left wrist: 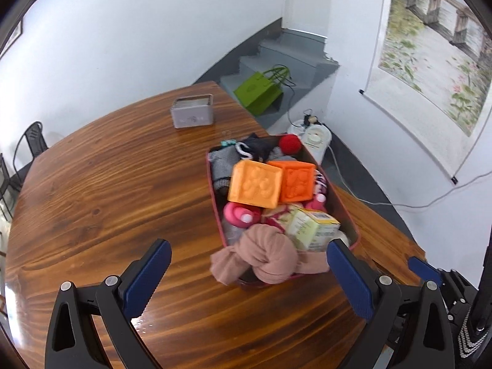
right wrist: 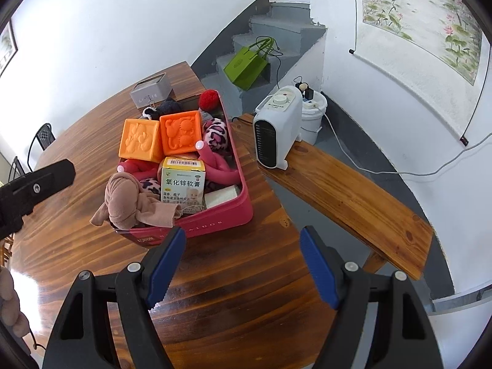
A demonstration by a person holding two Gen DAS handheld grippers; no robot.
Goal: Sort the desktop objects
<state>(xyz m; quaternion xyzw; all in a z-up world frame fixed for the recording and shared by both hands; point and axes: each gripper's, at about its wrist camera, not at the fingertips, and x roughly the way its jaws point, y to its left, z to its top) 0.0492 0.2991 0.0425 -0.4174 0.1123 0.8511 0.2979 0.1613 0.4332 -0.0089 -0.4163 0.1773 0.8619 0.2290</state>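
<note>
Open right claw (right wrist: 243, 264) just short of red box (right wrist: 215, 220).

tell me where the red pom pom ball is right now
The red pom pom ball sits at the far end of the red box, beyond the orange blocks, in both wrist views.

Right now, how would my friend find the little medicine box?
Look at the wooden table, then the red bin full of toys on it. Near the bin's front end, below the two orange blocks, stands the medicine box: pale green and white with a yellow top, the only thing with printed writing.
</note>
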